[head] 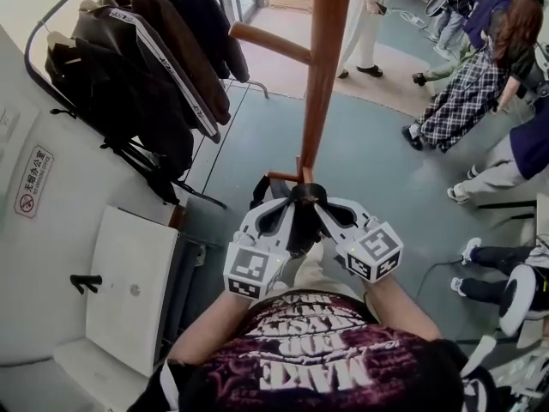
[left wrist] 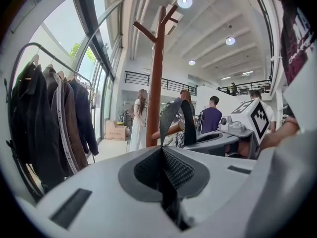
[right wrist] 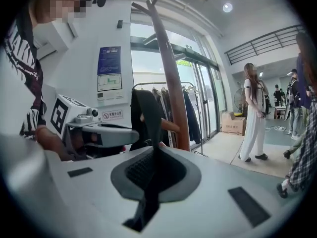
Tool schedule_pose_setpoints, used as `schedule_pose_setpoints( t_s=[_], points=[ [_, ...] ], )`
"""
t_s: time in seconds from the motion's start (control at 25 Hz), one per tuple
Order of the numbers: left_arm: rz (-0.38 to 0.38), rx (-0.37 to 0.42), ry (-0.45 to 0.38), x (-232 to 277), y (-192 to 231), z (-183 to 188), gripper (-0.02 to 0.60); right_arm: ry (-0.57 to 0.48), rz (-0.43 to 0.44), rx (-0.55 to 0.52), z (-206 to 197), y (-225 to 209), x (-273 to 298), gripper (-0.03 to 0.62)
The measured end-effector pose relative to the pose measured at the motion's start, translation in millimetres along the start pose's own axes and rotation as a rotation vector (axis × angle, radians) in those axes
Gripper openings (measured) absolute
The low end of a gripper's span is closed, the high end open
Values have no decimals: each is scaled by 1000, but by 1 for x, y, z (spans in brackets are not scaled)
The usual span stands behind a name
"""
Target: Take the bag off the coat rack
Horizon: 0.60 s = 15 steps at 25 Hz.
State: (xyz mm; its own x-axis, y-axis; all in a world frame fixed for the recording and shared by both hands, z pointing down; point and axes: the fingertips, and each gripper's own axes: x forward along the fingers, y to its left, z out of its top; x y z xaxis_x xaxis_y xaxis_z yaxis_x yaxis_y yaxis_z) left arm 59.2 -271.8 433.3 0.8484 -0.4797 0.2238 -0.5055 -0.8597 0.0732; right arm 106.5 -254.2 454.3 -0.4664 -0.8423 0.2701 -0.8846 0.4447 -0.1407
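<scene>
Two grippers were on one strap: the left gripper point(head: 287, 209) and the right gripper point(head: 330, 211) sat side by side at the foot of the tall brown wooden coat rack point(head: 322, 75). Each had its jaws pressed together on the flat black woven strap point(left wrist: 167, 119) of the black bag point(head: 304, 230). The strap looped over a short slanted wooden peg point(left wrist: 171, 129) low on the rack's pole, and the bag's body hung beneath the grippers, mostly hidden. The strap looked soft and limp, folding where pinched, so it would likely give no stiffness and the bag would swing once free. The load seemed light. The strap near the peg, one grip on each side, seemed the best hold; the loop would need lifting clear of the peg's raised tip, where it could snag
</scene>
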Motion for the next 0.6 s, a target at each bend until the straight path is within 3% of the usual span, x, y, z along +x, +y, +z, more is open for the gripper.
schedule_pose_setpoints(
  t_s=[0.6],
  points=[
    [-28, 83, -126, -63, -25, 62, 8, -131, 14, -51, 62, 54, -42, 9]
  ],
)
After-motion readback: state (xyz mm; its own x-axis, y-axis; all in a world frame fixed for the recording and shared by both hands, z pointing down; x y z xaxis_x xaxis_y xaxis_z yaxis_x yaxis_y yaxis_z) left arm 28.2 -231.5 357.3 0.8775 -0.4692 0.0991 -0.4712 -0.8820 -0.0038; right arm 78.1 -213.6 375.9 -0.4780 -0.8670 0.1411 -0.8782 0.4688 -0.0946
